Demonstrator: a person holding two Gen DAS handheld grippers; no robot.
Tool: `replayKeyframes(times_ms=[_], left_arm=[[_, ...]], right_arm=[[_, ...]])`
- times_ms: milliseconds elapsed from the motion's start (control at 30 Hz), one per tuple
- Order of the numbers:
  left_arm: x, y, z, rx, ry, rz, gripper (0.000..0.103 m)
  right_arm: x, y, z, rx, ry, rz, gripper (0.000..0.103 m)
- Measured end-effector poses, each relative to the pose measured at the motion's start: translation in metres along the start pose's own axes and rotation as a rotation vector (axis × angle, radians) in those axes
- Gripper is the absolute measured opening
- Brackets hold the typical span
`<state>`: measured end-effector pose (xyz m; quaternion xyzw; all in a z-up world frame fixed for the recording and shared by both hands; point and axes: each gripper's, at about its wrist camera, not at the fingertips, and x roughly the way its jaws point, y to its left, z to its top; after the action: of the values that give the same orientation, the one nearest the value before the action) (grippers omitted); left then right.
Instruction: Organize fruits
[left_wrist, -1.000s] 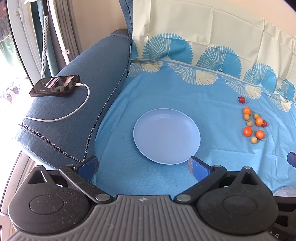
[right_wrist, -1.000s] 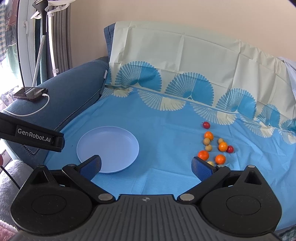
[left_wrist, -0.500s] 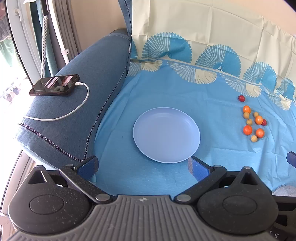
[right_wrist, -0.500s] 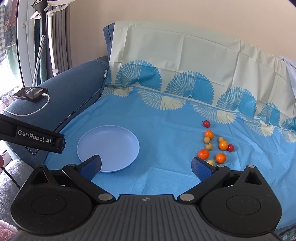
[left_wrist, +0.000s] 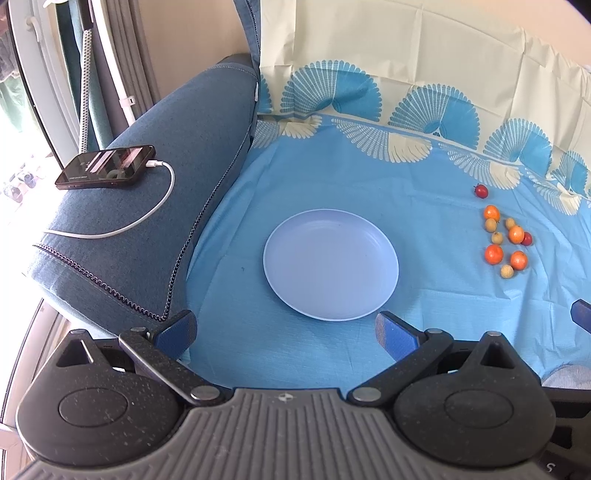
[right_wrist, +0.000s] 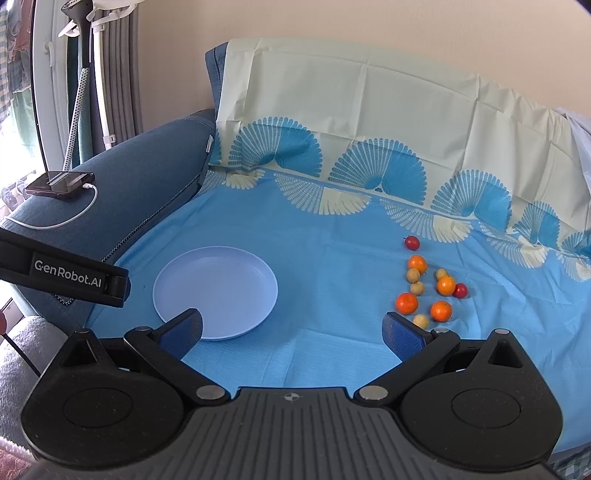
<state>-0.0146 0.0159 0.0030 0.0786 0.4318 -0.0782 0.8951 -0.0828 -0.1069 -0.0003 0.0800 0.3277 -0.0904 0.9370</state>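
Observation:
An empty pale blue plate (left_wrist: 331, 264) lies on the blue cloth; it also shows in the right wrist view (right_wrist: 215, 291). A cluster of small fruits (left_wrist: 504, 240) lies to its right: orange ones (right_wrist: 407, 302), tan ones (right_wrist: 413, 275) and red ones (right_wrist: 412, 242). My left gripper (left_wrist: 286, 332) is open and empty, just in front of the plate. My right gripper (right_wrist: 293, 330) is open and empty, between the plate and the fruits, with its right finger close to the nearest tan fruit (right_wrist: 421, 320).
A phone (left_wrist: 105, 167) on a white charging cable (left_wrist: 147, 218) lies on the blue sofa arm (left_wrist: 177, 155) at the left. The patterned cloth (right_wrist: 332, 229) runs up the sofa back. The left gripper's body (right_wrist: 66, 275) shows at the left of the right wrist view.
Both views have shifted only slightly; the right gripper has drifted a little toward the fruits. Both grippers stay open.

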Motion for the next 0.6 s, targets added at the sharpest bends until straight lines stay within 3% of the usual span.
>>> replayKeyframes(times_ms=[600], left_arm=[[0.0025,-0.0002,-0.0016,0.002,0.01,0.002,0.103]], right_arm=[[0.0013,0.0004,-0.0007,0.003,0.002,-0.001,0.103]])
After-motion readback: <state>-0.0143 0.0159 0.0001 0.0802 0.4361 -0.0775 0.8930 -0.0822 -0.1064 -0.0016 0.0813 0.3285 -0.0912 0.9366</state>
